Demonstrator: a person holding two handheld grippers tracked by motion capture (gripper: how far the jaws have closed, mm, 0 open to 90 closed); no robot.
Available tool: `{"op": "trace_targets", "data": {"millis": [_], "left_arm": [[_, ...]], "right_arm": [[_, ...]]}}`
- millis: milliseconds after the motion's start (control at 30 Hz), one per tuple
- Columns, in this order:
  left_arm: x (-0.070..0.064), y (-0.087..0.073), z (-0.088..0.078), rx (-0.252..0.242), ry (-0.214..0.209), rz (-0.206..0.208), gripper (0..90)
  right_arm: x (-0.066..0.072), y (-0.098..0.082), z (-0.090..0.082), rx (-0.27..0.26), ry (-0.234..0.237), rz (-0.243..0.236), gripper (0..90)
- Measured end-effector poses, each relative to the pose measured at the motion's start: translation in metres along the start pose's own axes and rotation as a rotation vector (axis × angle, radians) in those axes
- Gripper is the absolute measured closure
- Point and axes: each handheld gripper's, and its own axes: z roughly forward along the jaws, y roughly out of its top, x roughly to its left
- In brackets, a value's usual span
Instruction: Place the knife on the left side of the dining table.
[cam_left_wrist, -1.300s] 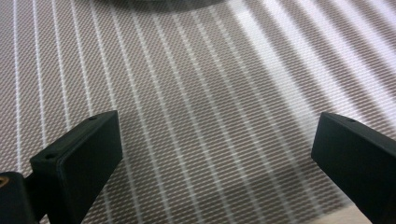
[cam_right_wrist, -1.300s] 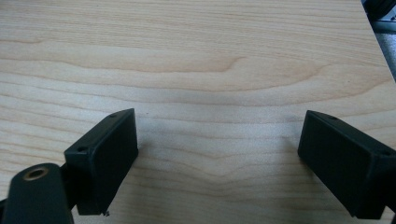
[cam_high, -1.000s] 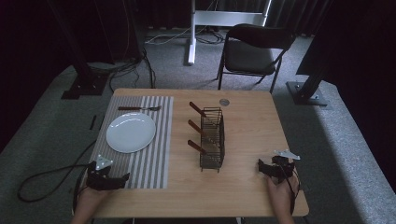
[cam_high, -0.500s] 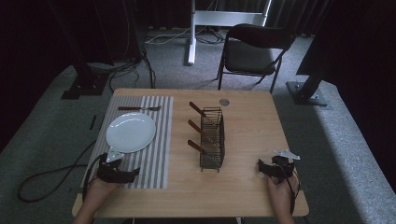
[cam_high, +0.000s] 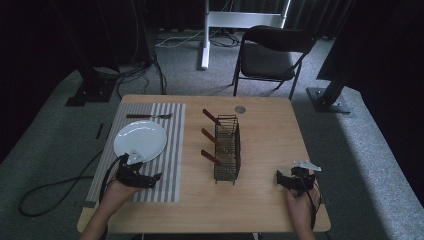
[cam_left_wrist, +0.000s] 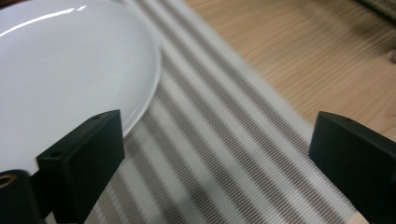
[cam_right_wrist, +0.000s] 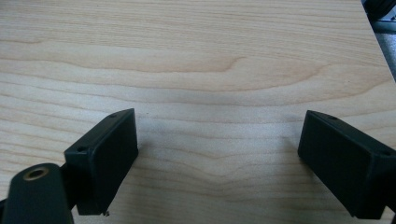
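From the high view I see a wire rack (cam_high: 227, 148) mid-table with three brown-handled utensils (cam_high: 210, 117) poking out, a fork (cam_high: 148, 116) at the far end of the striped placemat (cam_high: 170, 165), and a chair (cam_high: 272, 52) beyond. My left gripper (cam_high: 150, 177) sits on the placemat just beside the white plate (cam_high: 140, 140); my right gripper (cam_high: 281, 178) rests on bare table (cam_high: 265, 130). In the left gripper view the jaws gape wide, holding nothing, with the glossy plate's (cam_left_wrist: 60, 70) rim by the left jaw. In the right gripper view the jaws are spread, empty, above wood grain (cam_right_wrist: 201, 70).

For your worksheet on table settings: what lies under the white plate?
The white plate rests on a striped placemat, which lies on the wooden table. The mat's part beneath the plate is covered.
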Motion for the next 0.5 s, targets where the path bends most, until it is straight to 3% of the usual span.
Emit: {"op": "trace_targets", "data": {"millis": [500], "left_arm": [[-0.009,0.042,0.005,-0.045,-0.055,0.056,4.0]], "right_arm": [[0.0,0.0,0.0,0.0,0.0,-0.001,11.3]]}}
